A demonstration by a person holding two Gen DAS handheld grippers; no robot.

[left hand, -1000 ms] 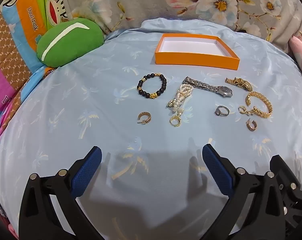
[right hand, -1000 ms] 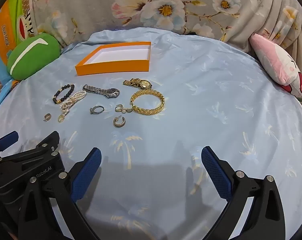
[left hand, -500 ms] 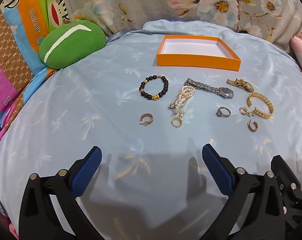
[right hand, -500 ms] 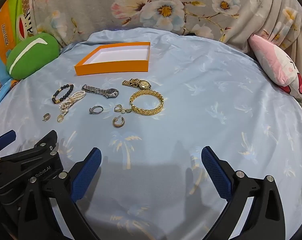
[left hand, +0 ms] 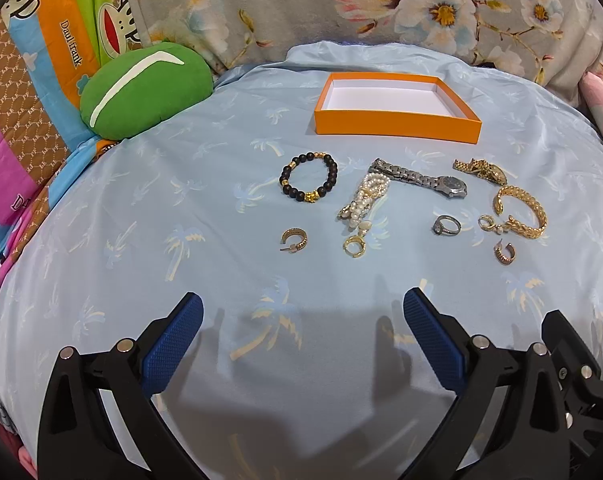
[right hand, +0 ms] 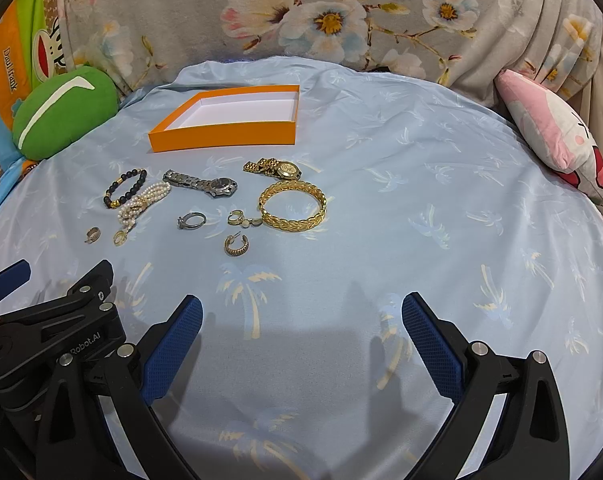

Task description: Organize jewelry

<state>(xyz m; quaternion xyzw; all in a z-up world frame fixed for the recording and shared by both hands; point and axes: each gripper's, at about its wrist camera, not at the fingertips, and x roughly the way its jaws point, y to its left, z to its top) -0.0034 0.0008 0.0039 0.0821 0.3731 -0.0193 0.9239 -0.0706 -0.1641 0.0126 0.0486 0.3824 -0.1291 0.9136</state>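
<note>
Nothing has been sorted yet: your orange box [left hand: 397, 130] stands with its white floor bare at the far side of the bed [left hand: 141, 208], and every piece of jewelry lies loose on the sheet in front of it.

Items still to move, all apart from the box:
- black bead bracelet [left hand: 309, 181], nearest the left of the group
- pearl strand [left hand: 365, 196], just beside the silver watch [left hand: 421, 179]
- gold watch [right hand: 273, 168], close to the box's front wall
- gold bangle [right hand: 293, 206], with a small gold earring [right hand: 235, 217] just beside it
- silver ring [right hand: 192, 221]
- three gold hoop earrings: one [left hand: 294, 239] at the left, one [left hand: 354, 245] at the foot of the pearl strand, one [right hand: 237, 245] nearest the right tool

Your left tool [left hand: 301, 340] is spread wide and carries nothing; it hovers over bare sheet short of the group. Your right tool [right hand: 301, 338] is likewise spread and unloaded, beside the left one.

The whole job remains. Judged from the layout, the hoop earrings lie nearest each tool.
</note>
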